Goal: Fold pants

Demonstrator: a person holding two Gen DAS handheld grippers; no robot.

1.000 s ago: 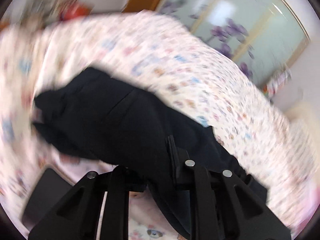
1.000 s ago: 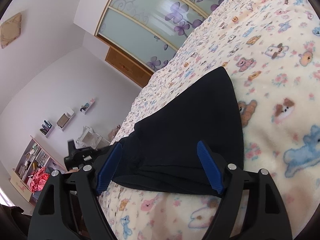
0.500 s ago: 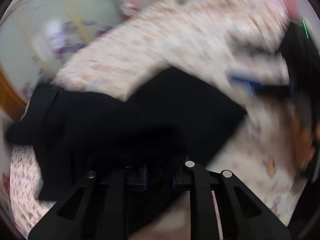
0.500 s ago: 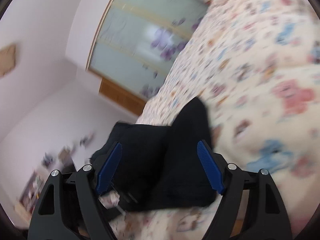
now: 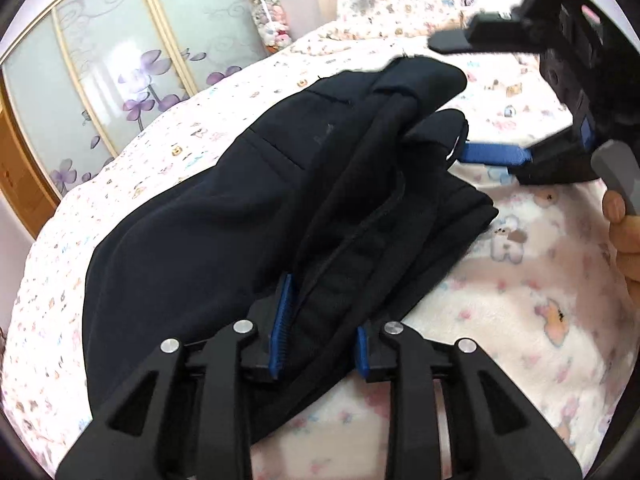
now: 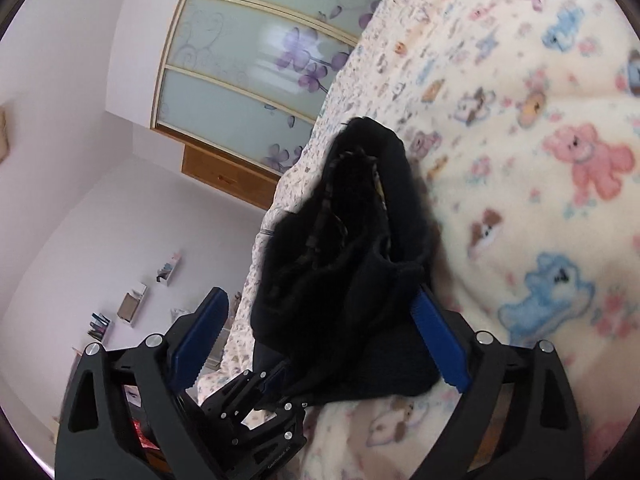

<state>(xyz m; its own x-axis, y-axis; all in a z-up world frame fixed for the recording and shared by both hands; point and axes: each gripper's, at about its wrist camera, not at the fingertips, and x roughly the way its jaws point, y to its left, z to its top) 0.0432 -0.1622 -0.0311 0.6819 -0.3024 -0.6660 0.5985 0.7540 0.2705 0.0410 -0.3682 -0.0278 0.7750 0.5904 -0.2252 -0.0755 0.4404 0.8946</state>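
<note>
Pants (image 5: 224, 208), dark, soft and limp, lie bunched mid-frame on the teddy-print blanket (image 5: 532, 300), left gripper (image 5: 320, 344) pinching a thick fold at their near edge, right gripper (image 6: 320, 340) spread wide around the far end; best held at layered edges; no readable writing

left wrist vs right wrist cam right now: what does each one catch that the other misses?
Left wrist only: the top face of the dark pants with a seam across it, the left gripper shut on the waistband edge, a pillow at the headboard, and the person's fingers.

Right wrist only: wall shelves and a wooden cabinet beyond the bed edge.

Both: the pants bunched on the animal-print blanket, the open right gripper, and the frosted floral wardrobe doors.
</note>
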